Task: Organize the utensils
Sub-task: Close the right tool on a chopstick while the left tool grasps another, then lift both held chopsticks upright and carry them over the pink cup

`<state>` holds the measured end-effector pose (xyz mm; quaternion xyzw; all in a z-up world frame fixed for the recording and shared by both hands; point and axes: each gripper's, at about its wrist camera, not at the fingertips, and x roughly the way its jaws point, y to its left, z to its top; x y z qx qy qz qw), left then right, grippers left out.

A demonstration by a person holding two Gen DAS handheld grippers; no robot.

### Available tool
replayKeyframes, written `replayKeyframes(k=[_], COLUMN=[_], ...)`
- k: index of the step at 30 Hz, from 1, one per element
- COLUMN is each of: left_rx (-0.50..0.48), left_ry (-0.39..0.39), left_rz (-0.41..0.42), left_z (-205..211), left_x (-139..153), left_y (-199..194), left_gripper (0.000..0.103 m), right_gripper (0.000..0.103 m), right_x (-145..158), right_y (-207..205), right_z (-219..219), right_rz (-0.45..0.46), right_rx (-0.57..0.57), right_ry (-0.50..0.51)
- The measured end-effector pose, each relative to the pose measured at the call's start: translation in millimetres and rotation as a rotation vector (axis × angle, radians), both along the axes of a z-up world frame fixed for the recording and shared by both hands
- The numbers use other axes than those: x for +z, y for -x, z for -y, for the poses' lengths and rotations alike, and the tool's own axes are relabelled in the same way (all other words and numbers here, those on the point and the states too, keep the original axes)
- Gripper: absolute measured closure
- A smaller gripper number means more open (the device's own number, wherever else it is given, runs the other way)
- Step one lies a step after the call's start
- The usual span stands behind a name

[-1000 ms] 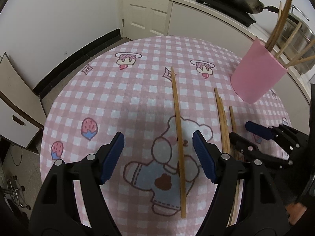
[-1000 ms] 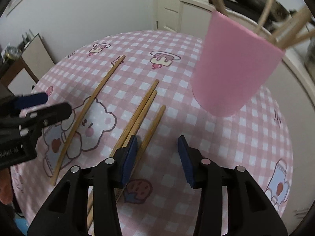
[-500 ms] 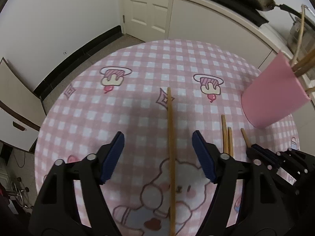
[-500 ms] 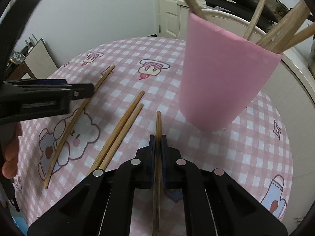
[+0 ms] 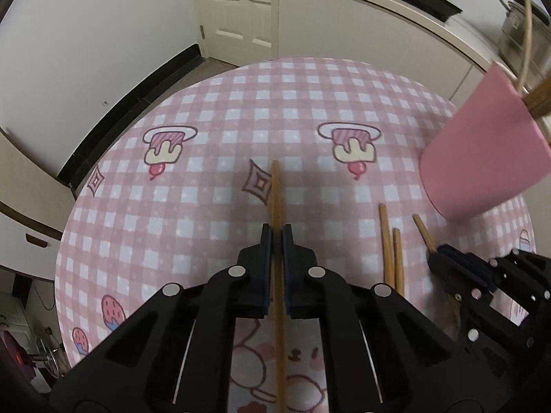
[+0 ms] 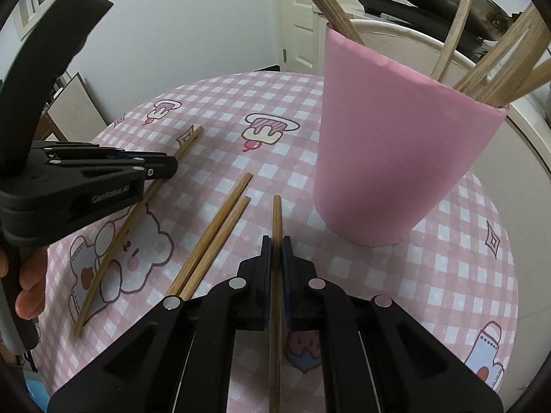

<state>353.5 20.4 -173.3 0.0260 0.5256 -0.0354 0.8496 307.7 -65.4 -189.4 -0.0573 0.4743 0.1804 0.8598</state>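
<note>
My left gripper (image 5: 276,237) is shut on a long wooden chopstick (image 5: 275,189) that lies on the pink checked tablecloth (image 5: 206,158), with its tip sticking out ahead of the blue pads. My right gripper (image 6: 276,241) is shut on a shorter, darker chopstick (image 6: 276,213), just left of the pink cup (image 6: 396,158) that holds several wooden sticks. A pair of chopsticks (image 6: 220,227) lies side by side on the cloth between the two grippers. In the right wrist view the left gripper (image 6: 165,167) grips the long chopstick (image 6: 117,244).
The round table's far edge (image 5: 310,60) curves close to a white counter (image 5: 378,17) carrying a dark pan. A white door (image 5: 237,7) and bare floor lie beyond. A hand (image 6: 31,292) holds the left gripper's handle. The pink cup (image 5: 482,158) stands at the table's right side.
My left gripper slid forward along the long chopstick and its jaws went from wide open to shut on it. My right gripper shut on the shorter chopstick earlier and has stayed so.
</note>
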Motion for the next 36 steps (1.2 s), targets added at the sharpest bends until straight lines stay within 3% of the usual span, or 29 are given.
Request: replayKeyframes(k=[9, 26, 36], left_rx=[-0.021, -0.105, -0.137], left_ry=[0.044, 0.106, 0.158], left_rz=[0.108, 0.370, 0.495], left_z=[-5, 0, 25], left_x=[45, 152, 191], left_y=[46, 154, 178], left_gripper=[0.097, 0.097, 0.097], right_gripper=[0.099, 0.099, 0.099], right_x=[35, 157, 194], right_y=[25, 110, 122], right_z=[5, 27, 52], right_rz=[0.059, 0.321, 0.463], right_rx=[0.031, 0.080, 0.057], right_ry=[-0.054, -0.154, -0.170])
